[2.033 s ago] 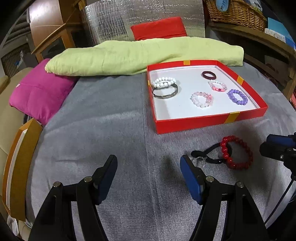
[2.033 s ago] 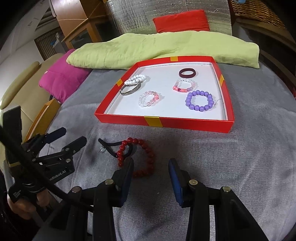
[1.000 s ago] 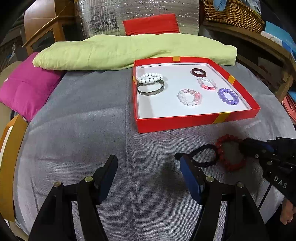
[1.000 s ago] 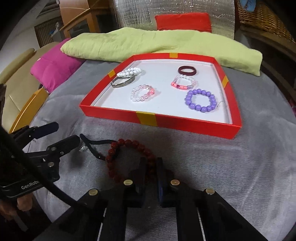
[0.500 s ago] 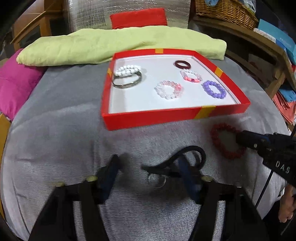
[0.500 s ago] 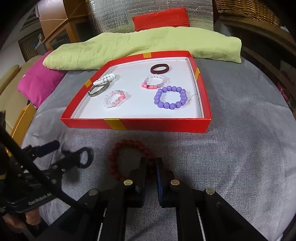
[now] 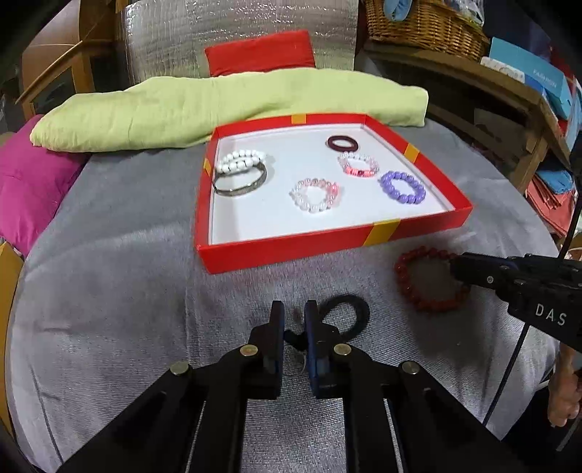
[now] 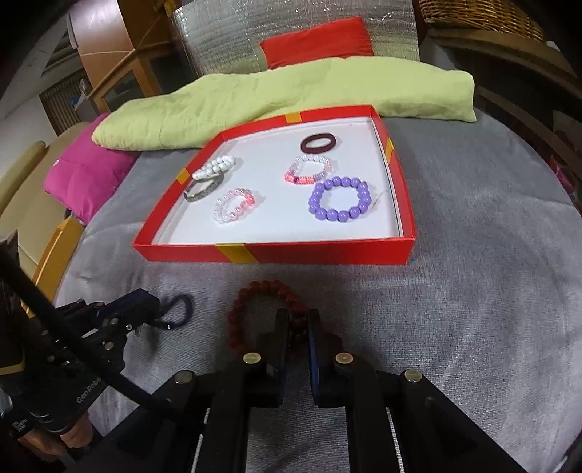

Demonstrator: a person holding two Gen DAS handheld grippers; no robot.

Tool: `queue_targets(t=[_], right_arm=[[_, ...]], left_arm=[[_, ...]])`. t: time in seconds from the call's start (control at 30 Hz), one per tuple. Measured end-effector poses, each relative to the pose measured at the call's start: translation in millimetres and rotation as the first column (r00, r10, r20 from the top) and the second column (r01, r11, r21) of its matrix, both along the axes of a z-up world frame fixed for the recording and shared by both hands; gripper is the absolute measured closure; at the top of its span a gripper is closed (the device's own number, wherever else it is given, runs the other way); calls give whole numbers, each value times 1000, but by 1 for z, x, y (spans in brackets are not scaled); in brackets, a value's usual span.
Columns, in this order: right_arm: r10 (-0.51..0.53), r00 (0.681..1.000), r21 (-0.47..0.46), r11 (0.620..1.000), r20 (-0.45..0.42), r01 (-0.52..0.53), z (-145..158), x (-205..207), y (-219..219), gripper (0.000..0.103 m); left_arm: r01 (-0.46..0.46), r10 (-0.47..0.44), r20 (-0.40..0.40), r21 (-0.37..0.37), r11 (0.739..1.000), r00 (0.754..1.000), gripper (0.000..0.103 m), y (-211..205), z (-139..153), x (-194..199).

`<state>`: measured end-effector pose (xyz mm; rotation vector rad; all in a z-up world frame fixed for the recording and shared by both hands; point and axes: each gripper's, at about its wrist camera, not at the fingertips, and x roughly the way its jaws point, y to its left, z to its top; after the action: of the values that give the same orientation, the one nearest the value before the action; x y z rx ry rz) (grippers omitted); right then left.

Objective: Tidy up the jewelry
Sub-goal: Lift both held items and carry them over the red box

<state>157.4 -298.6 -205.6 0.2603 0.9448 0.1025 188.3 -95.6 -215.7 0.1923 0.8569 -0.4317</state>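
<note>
Your left gripper is clamped on the black cord bracelet; your right gripper pinches the red bead bracelet. Both lie on the grey-covered worktop, near the red tray's front edge. The tray holds six bracelets; green cushion lies behind.

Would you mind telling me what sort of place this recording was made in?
Most likely a lived-in room at home rather than a lab: a grey fabric-covered surface with a long pale green cushion and a magenta pillow at its far edge, and a woven wicker basket on wooden shelving behind.
</note>
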Motion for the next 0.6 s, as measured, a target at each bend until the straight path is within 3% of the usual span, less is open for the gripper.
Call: queue_targets(t=[0.6], right_arm=[[52, 992, 4, 999, 111, -52, 27, -12, 14, 93]], left_arm=[[-45, 49, 81, -47, 998, 996, 92, 25, 30, -2]])
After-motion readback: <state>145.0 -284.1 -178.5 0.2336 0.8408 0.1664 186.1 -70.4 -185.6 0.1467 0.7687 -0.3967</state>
